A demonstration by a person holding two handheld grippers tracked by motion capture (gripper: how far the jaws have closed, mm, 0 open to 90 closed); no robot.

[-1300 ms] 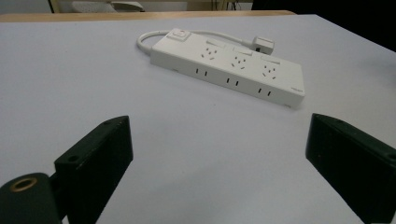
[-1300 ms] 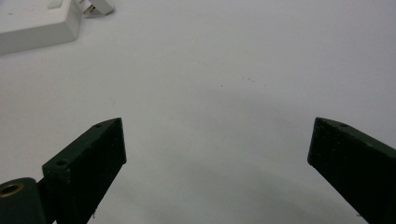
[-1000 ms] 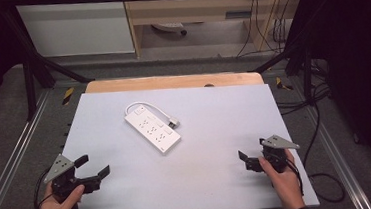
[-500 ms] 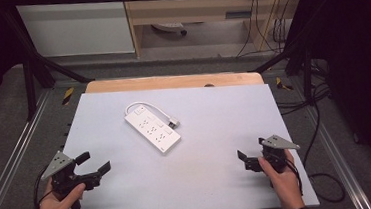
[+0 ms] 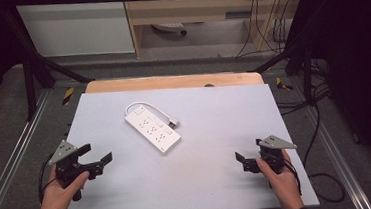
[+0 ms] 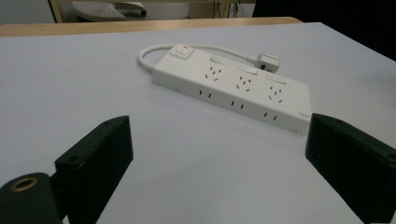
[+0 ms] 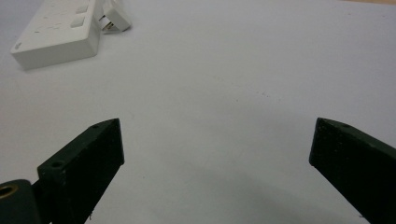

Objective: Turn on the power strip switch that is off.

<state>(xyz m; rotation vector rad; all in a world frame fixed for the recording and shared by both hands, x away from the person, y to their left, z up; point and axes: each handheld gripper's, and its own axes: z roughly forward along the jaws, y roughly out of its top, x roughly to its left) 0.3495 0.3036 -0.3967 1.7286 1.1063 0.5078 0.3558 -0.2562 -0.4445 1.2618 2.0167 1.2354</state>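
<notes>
Both tongs, left (image 5: 98, 164) at 8 o'clock and right (image 5: 246, 162) at 4 o'clock on the table (image 5: 214, 117), stand wide apart, holding nothing. Between them, near centre toward 11 o'clock, lies a white power strip (image 5: 153, 131), its plug (image 5: 174, 122) beside it, nothing blocking it.

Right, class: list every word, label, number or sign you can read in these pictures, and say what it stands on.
No text can be read.
Power strip: a small grey mark near its end corner, too small and blurred to read.
Plug, switch, table: no marking can be made out.
</notes>
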